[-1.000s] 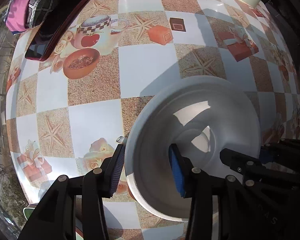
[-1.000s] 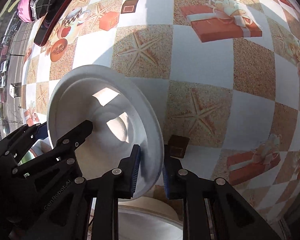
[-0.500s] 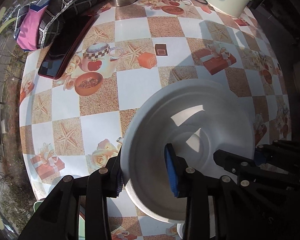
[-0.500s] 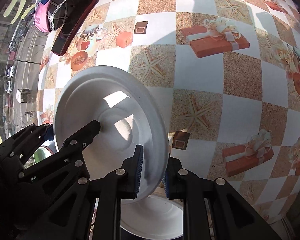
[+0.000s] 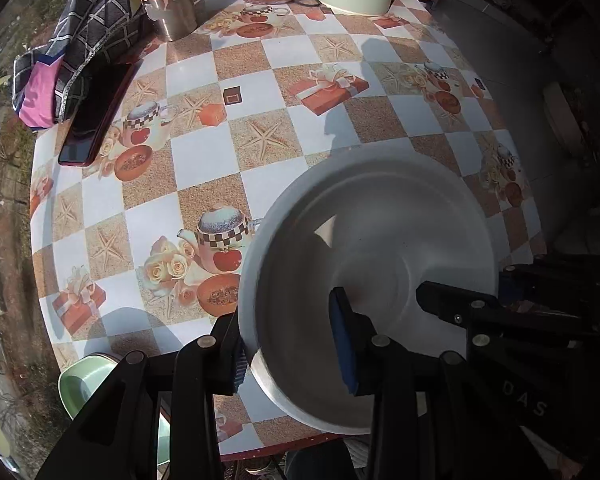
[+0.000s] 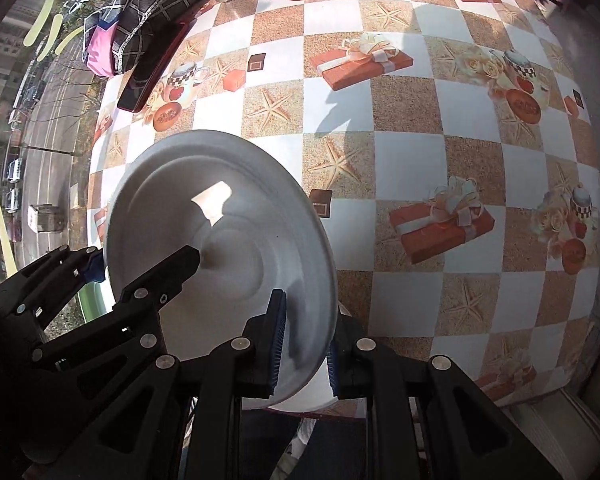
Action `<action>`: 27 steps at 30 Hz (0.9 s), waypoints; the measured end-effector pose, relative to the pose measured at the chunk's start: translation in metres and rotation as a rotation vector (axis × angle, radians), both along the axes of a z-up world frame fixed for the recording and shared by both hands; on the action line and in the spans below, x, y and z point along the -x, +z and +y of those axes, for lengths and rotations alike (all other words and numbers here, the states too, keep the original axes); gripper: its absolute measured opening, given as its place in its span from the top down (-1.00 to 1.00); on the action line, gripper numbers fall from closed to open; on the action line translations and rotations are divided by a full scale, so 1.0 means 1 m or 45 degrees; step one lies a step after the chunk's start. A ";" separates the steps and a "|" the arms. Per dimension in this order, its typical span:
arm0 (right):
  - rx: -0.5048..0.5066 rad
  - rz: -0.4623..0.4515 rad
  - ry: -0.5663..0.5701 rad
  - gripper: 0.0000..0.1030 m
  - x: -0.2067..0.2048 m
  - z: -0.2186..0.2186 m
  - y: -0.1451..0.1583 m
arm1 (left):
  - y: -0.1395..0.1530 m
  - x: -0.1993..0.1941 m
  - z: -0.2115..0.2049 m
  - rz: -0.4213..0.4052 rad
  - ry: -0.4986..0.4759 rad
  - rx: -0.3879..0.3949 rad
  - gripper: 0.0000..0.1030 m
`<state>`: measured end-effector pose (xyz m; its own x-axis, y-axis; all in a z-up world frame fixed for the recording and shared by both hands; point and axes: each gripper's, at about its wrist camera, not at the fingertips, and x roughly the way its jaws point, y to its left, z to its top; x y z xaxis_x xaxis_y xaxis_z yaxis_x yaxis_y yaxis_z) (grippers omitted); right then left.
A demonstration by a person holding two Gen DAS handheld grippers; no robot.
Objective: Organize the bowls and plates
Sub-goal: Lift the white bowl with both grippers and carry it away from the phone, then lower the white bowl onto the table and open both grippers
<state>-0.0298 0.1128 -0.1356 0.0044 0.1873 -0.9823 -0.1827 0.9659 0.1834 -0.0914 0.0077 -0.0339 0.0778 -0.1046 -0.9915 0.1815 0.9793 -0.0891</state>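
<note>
We see the left gripper (image 5: 292, 344) clamped on the near rim of a white plate (image 5: 380, 248), held above the checkered worktop (image 5: 208, 152). The right gripper's fingers (image 5: 452, 304) grip its far side. A green bowl (image 5: 84, 380) sits bottom-left.

Left gripper (image 5: 292, 344) and right gripper (image 6: 302, 344) pointing down, fingers clamped

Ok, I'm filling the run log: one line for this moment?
left gripper: shut on white plate rim | right gripper: shut on opposite rim | plate above table
</note>
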 end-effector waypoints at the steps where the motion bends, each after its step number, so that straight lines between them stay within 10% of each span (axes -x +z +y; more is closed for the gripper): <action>1: 0.010 0.001 -0.003 0.52 0.007 0.000 -0.001 | -0.002 0.005 -0.004 0.000 -0.025 -0.008 0.26; 13: 0.031 0.089 -0.103 0.49 0.051 -0.025 -0.020 | -0.021 0.036 -0.030 0.080 -0.194 -0.011 0.19; 18: 0.005 0.106 -0.192 0.46 0.056 -0.044 -0.022 | -0.020 0.037 -0.013 0.091 -0.120 0.000 -0.41; 22: 0.022 0.128 -0.292 -0.69 0.057 -0.064 -0.025 | -0.018 0.042 0.013 0.102 -0.053 0.018 -0.51; 27: -0.023 0.254 -0.450 -0.69 0.064 -0.086 -0.041 | -0.033 0.063 0.036 0.183 -0.017 -0.044 -0.51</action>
<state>-0.0942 0.0265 -0.1769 -0.1191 0.2260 -0.9668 0.2011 0.9590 0.1994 -0.1547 0.0433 -0.0668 -0.0664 -0.0704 -0.9953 0.1825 0.9798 -0.0814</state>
